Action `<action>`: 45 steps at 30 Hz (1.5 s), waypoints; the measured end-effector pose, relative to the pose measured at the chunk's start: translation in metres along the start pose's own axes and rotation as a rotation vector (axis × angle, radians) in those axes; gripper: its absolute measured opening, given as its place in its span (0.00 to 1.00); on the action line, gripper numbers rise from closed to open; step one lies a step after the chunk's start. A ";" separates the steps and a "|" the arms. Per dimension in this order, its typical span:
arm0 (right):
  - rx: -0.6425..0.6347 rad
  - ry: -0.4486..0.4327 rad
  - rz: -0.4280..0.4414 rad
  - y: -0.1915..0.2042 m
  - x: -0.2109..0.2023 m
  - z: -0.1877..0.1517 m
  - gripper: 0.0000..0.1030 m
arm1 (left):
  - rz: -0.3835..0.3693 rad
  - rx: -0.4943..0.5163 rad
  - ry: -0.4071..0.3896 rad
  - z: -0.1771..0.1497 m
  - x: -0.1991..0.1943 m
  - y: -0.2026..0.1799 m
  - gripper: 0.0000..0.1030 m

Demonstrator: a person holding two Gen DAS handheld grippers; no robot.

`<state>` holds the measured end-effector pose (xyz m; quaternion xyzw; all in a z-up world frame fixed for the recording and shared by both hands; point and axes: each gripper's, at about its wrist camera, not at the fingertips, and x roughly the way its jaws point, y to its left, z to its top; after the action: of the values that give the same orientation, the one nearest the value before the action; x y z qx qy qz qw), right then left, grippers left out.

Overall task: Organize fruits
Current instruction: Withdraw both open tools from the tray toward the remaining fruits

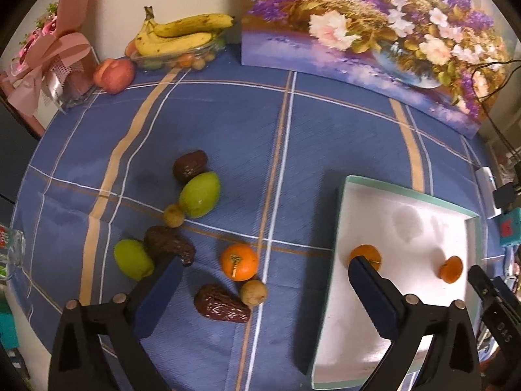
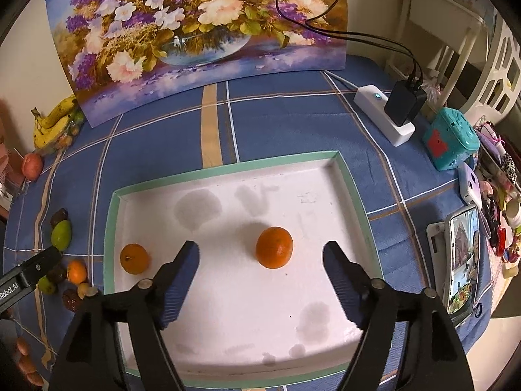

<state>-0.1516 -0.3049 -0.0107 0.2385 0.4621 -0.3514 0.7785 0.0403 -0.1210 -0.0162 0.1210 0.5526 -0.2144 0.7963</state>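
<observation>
A white tray with a green rim (image 2: 110,228) holds two tangerines, one in the middle (image 2: 274,247) and one at its left (image 2: 134,258). The tray (image 1: 407,195) also shows in the left wrist view. My right gripper (image 2: 260,252) is open and empty above the tray, with the middle tangerine between its fingers. My left gripper (image 1: 265,268) is open and empty over the blue cloth, above a third tangerine (image 1: 239,261). Around it lie two green fruits (image 1: 199,194) (image 1: 133,258), three dark dates (image 1: 190,166) (image 1: 167,242) (image 1: 221,304) and two small brown fruits (image 1: 174,215) (image 1: 253,292).
A flower painting (image 2: 195,32) leans on the wall at the back. A glass dish of bananas (image 1: 179,37) and a peach (image 1: 114,75) stand at the far left. A power strip with charger (image 2: 390,114), a teal toy (image 2: 451,137) and a phone (image 2: 462,260) line the right edge.
</observation>
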 end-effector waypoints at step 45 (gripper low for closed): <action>-0.147 -0.163 0.254 0.082 -0.019 -0.011 0.89 | 0.009 -0.084 -0.202 -0.002 -0.048 0.130 1.00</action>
<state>-0.1007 -0.2388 0.0051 0.2081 0.3881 -0.2337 0.8669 0.0859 0.0041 0.0216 0.0677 0.4777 -0.1983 0.8532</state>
